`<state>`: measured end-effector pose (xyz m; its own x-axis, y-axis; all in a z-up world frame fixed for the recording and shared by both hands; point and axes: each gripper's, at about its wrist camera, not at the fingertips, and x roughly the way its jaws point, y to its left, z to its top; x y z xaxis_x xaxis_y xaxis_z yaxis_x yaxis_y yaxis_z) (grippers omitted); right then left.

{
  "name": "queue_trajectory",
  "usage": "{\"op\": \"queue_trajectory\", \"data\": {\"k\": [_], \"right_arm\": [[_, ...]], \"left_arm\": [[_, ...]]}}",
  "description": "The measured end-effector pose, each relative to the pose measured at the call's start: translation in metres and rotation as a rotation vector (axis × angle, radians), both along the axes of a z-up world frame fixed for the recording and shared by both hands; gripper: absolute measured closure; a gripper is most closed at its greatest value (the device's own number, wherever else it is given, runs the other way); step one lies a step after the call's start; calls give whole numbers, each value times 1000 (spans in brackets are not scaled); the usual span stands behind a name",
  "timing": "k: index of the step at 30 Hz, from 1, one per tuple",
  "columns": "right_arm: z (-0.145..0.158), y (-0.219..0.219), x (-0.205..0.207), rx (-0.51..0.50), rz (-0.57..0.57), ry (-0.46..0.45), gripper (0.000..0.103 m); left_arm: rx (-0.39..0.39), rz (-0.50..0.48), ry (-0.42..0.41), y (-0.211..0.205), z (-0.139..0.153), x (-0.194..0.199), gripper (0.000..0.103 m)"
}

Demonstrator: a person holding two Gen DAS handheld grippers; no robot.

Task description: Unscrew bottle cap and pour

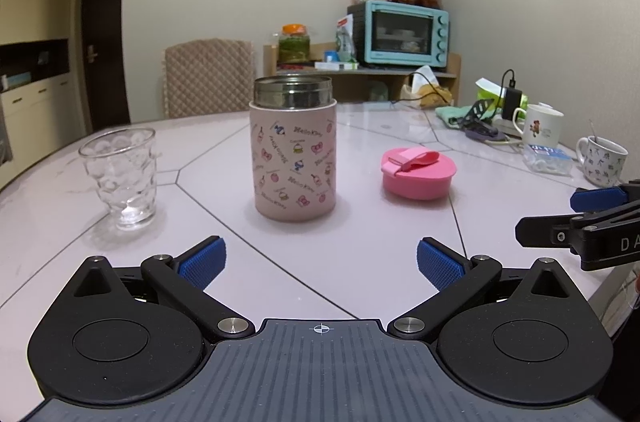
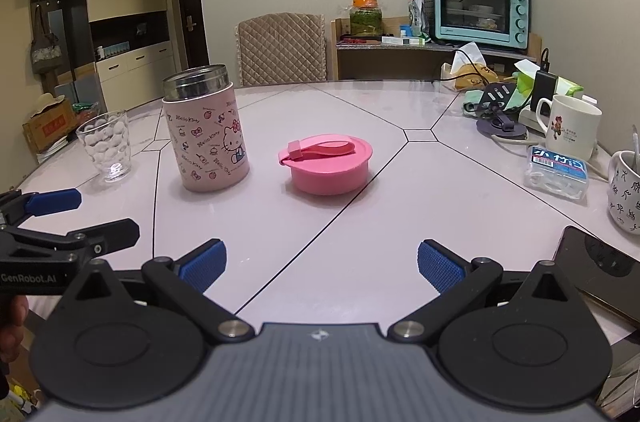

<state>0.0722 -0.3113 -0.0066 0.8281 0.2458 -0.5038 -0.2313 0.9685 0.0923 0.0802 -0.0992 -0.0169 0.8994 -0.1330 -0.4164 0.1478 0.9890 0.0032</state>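
Bottle (image 1: 294, 152) stands upright mid tabletop (image 1: 360, 262), mouth open; cap (image 1: 418, 173) lies just right of it, glass (image 1: 122, 178) to its left. Both grippers, left (image 1: 321, 264) & right (image 2: 321, 264), have jaws apart, empty. You'd best grab the sleeved body; looks rigid, prob. slick. Only right wrist view shows the big cat print.

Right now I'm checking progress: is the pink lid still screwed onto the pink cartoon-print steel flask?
No, the pink lid lies on the table beside the open flask.
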Motion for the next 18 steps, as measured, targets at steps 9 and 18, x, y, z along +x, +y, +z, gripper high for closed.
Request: {"op": "queue_trajectory", "data": {"k": [9, 18], "right_arm": [[1, 3, -2, -2, 3, 1, 0], [2, 6, -4, -4, 6, 3, 0]], "left_arm": [[-4, 1, 2, 1, -2, 0, 0], [-4, 2, 3, 2, -3, 0, 0]]}}
